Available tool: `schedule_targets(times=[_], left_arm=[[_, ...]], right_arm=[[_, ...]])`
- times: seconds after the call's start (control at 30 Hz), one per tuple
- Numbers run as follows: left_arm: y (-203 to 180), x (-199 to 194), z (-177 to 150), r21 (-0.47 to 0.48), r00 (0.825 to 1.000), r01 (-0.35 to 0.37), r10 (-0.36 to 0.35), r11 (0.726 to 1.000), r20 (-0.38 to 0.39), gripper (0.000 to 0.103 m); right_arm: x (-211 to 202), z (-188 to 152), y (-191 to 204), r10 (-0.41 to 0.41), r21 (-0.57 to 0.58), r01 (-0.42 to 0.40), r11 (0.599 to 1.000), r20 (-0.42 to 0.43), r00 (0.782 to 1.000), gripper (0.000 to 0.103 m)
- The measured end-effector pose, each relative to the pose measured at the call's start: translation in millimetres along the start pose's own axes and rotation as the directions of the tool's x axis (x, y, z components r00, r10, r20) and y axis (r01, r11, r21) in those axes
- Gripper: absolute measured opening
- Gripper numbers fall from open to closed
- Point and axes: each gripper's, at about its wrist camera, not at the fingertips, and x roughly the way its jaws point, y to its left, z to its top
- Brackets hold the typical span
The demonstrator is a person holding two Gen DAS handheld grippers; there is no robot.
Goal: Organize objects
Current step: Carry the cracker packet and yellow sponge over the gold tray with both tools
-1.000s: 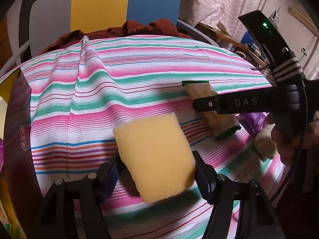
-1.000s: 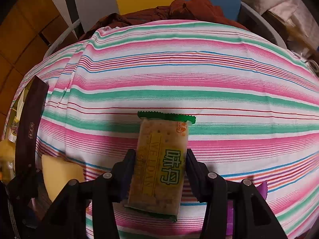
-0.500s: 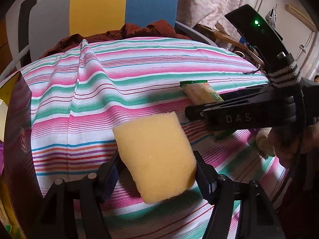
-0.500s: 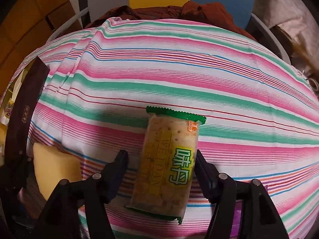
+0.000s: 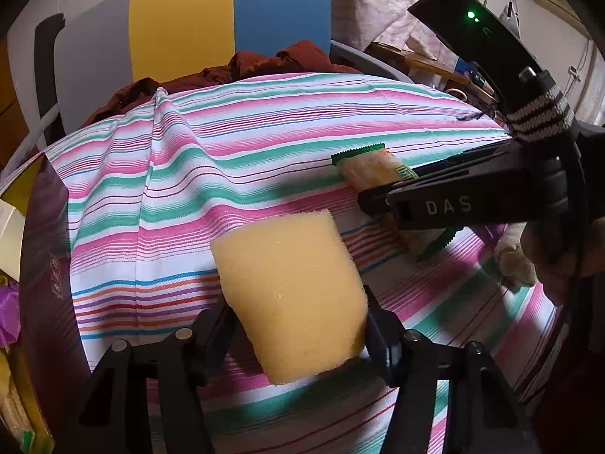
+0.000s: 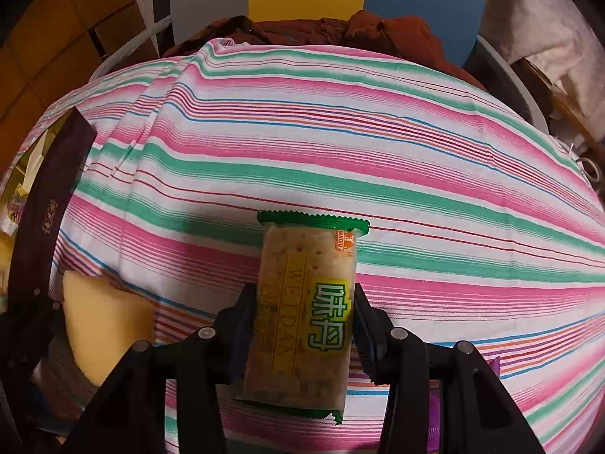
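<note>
My left gripper (image 5: 297,325) pinches the soft, light sponge (image 5: 291,295); my right gripper (image 6: 300,321) clamps the crackly, fragile cracker packet (image 6: 302,314) mid-body.

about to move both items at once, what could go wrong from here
1. The soft yellow foam sponge is pinched only near its lower end by the left claw, so it may flex or slip out.
2. The green-edged clear-wrapped cracker packet in the right claw has a slick wrapper and could slide.
3. The two claws sit close together and might collide.
</note>
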Motion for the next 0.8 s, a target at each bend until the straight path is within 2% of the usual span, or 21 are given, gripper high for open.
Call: schedule_targets(times=[0.1,0.2,0.3,0.53,0.8], left_arm=[[1.4,-5.5,1.6,-0.018,1.000,0.020,-0.020,1.000,-0.008,0.056],[-2.4,-19.4,3.1,0.001,1.000,0.024,-0.024,1.000,0.019,0.056],[-3.0,-34.1,5.1,0.005,0.998,0.029,-0.029,1.000,0.048,0.056],[1.4,-67.5,1.9,0.008,0.996,0.011,-0.011,1.000,0.088,0.056],[33.7,-115.9,-1.1,-0.043,0.985,-0.028,0.035,0.999,0.170,0.056]], right_arm=[[-6.5,1.9,0.3,0.034,0.011,-0.034,0.999,0.024,0.999,0.048],[-7.7,2.7,3.8,0.055,0.004,-0.055,0.998,0.039,0.998,0.048],[-8.7,-2.4,5.7,0.045,0.000,-0.045,0.999,0.029,0.999,0.048],[8.1,11.2,4.0,0.012,0.005,-0.012,1.000,0.030,0.999,0.048],[3.8,10.2,-1.0,-0.017,0.043,0.015,0.999,0.044,0.999,0.048]])
